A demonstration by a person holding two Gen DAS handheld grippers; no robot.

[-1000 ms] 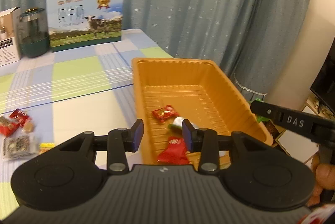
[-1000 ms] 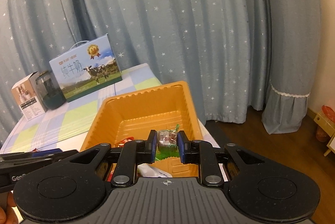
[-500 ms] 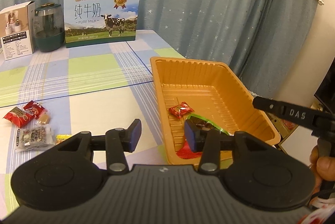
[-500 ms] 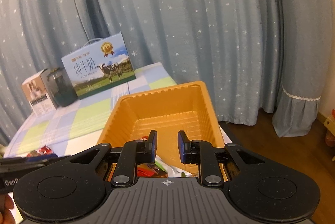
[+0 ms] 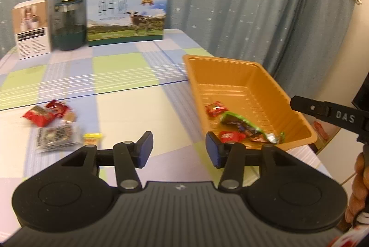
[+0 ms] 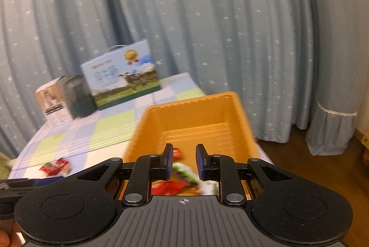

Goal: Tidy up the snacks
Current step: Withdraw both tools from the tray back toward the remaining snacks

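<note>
An orange tray (image 5: pixel 230 61) stands at the table's right edge. It holds a small red candy (image 5: pixel 215 108), a green-edged packet (image 5: pixel 242 124) and a red packet (image 5: pixel 230 136). Several loose snacks (image 5: pixel 43 113) lie on the cloth to the left, among them a dark clear packet (image 5: pixel 57 138) and a small yellow one (image 5: pixel 92 137). My left gripper (image 5: pixel 179 150) hovers over the cloth just left of the tray, its jaws opening with nothing between them. My right gripper (image 6: pixel 184 161) is over the near end of the tray (image 6: pixel 191 113), shut to a narrow gap and empty.
A milk gift box (image 5: pixel 126 14), a dark green jar (image 5: pixel 68 25) and a white carton (image 5: pixel 32 28) stand along the table's far edge before blue curtains. The tray's right side overhangs near the table edge. A hand (image 5: pixel 359 177) holds the right gripper's handle.
My left gripper drew back to the left off the tray and its jaws widened. The snack seen between the right pads a second ago is gone from them.
</note>
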